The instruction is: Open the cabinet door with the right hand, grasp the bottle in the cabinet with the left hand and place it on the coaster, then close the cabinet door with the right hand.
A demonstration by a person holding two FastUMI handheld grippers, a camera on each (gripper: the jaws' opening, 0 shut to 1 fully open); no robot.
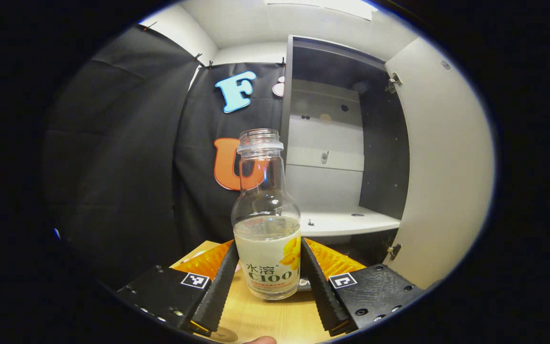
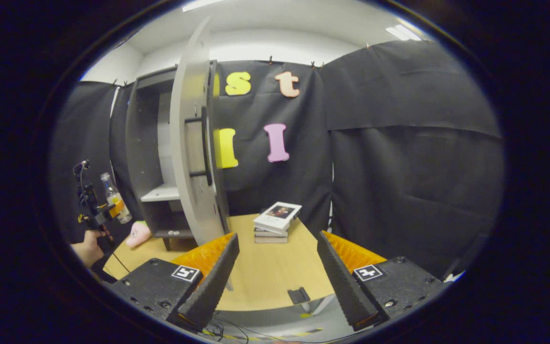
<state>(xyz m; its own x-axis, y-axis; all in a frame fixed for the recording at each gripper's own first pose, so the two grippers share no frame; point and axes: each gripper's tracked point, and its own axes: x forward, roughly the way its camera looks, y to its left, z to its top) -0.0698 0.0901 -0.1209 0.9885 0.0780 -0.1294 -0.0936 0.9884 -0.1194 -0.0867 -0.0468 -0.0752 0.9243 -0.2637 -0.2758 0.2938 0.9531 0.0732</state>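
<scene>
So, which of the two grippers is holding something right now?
The left gripper: it is shut on the bottle, outside the cabinet. The right gripper is open, with nothing between its fingers.

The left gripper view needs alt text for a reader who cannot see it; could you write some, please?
The left gripper is shut on a clear, capless bottle held upright above a wooden table. Behind it a cabinet stands with its door open at the right.
</scene>
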